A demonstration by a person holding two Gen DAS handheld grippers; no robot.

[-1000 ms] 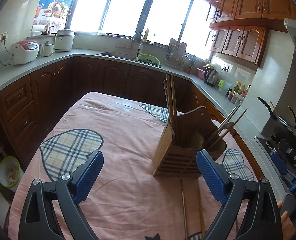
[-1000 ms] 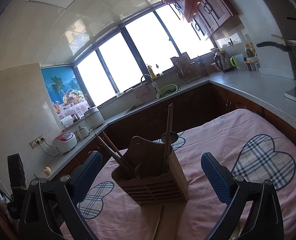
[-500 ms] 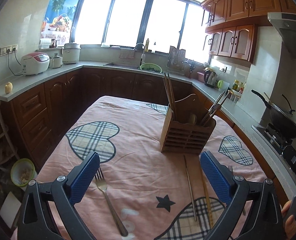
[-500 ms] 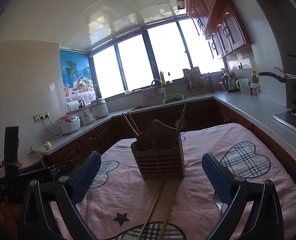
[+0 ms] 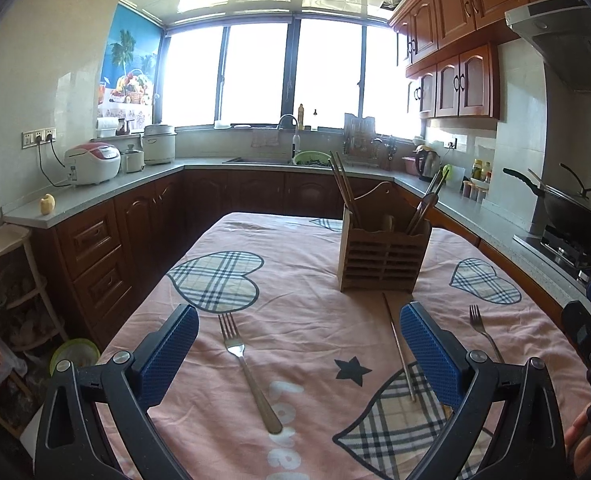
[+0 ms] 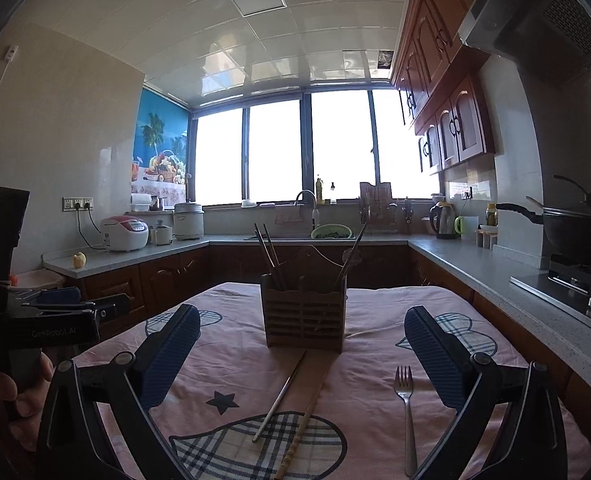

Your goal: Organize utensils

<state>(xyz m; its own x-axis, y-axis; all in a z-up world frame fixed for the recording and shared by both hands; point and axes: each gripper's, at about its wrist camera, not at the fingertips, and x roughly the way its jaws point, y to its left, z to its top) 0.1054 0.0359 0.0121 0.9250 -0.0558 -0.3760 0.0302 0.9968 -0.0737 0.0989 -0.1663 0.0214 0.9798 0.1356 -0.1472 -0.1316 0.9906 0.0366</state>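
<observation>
Both grippers are pulled back from the wooden holder point(image 5: 381, 258); forks now visible. Left gripper point(image 5: 299, 344) and right gripper point(image 6: 301, 350) spread wide, empty.

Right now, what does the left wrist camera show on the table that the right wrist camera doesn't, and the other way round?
Only the left wrist view shows the fork lying between its open claw's fingers. Only the right wrist view shows the wooden chopstick beside the metal one. Both show the wooden utensil holder, the metal chopstick and the second fork on the pink tablecloth.
</observation>
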